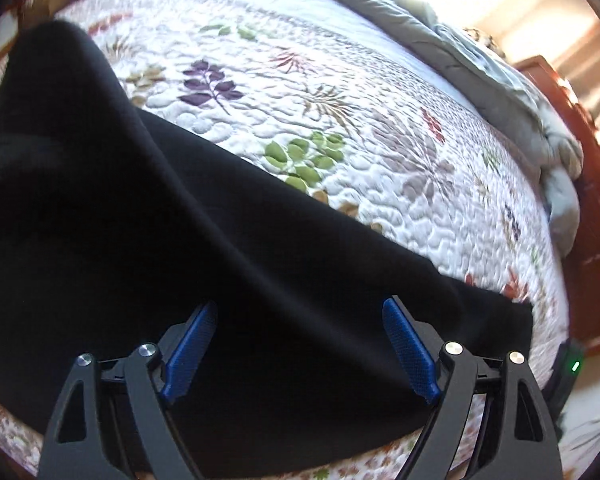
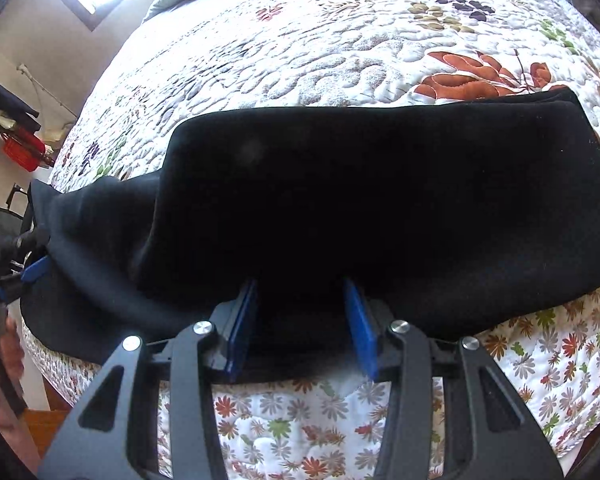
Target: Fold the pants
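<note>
Black pants [image 1: 180,248] lie on a floral quilted bed [image 1: 340,100], near its front edge. In the right wrist view the pants [image 2: 380,200] are folded over into a thick band across the bed. My left gripper [image 1: 300,312] is open, its blue pads spread wide over the black cloth, holding nothing. My right gripper [image 2: 302,284] is open, its blue pads either side of the pants' near edge. The left gripper also shows at the far left of the right wrist view [image 2: 32,270], by the pants' left end.
A grey bunched duvet [image 1: 500,80] lies along the bed's far side, by a wooden frame [image 1: 588,200]. A red basket and clutter [image 2: 20,148] stand by the wall left of the bed. The quilt hangs over the bed's front edge [image 2: 300,420].
</note>
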